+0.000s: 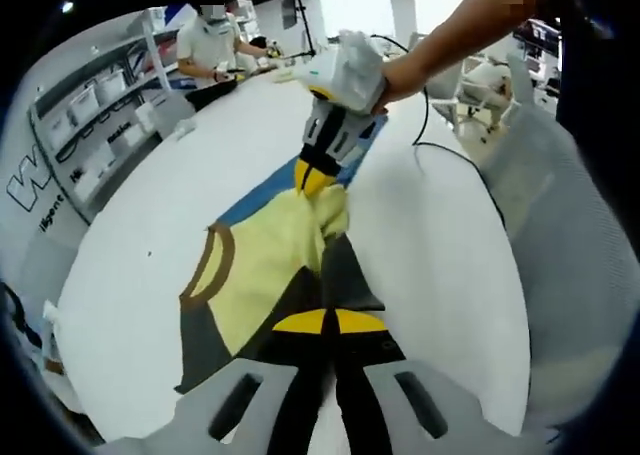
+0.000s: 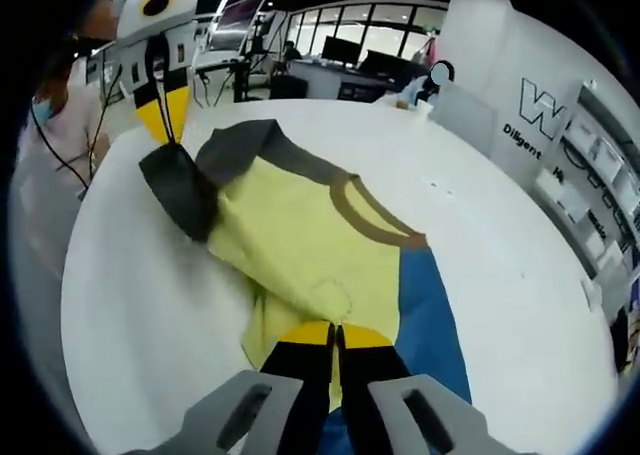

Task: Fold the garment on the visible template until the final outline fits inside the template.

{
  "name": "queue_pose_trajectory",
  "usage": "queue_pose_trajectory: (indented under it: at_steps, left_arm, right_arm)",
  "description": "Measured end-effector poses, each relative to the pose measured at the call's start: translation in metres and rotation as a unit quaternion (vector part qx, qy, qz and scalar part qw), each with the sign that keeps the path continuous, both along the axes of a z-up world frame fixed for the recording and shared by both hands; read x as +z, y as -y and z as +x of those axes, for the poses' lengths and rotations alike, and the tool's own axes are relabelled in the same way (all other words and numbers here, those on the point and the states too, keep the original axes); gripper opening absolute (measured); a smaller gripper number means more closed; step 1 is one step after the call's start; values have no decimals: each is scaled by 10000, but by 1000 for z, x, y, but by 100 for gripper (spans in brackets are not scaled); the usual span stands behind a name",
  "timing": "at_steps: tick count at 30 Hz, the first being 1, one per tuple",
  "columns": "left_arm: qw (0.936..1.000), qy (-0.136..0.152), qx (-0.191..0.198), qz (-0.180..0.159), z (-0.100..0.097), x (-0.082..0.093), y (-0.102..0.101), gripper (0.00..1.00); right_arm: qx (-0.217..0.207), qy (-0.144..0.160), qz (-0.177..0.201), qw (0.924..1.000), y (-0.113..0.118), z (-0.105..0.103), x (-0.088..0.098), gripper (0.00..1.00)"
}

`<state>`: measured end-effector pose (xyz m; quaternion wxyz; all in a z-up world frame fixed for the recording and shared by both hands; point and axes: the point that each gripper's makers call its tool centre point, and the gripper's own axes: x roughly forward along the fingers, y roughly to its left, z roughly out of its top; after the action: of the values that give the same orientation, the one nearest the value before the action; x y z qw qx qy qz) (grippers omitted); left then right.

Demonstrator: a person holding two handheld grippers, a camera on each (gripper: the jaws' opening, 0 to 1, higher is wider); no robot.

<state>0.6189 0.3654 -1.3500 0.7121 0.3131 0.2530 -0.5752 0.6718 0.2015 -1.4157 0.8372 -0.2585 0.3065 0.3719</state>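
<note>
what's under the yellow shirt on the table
A blue template lies under the yellow shirt, showing along one side of it, on the white table. How far the blue runs beneath is covered. Both grippers, left and right, pinch the shirt.

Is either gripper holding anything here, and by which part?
Both hold the yellow garment: the left gripper is shut on its dark grey sleeve, the right gripper on the yellow edge over the blue template.
</note>
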Motion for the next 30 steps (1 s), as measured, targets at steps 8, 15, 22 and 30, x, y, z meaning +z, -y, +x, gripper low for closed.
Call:
queue_pose_trajectory:
  at_steps: [8,15,22,30]
  left_arm:
    - [9989,42,471,-55,6,14,-41,8]
    - [9965,181,813,50,11,21,-78,8]
    - [9941,360,957,367,19,20,-116,8]
    - [9885,763,1207,494,39,29,-147,8]
  right_arm:
    - [-70,-17,-16,10000,1,1,-1,0]
    - [-122,-64,10,9999,1,1,-1,0]
    - [-151,-48,-25,9999,3,2,-1,0]
    - [-206,-50,-46,9998,7,4,1,0]
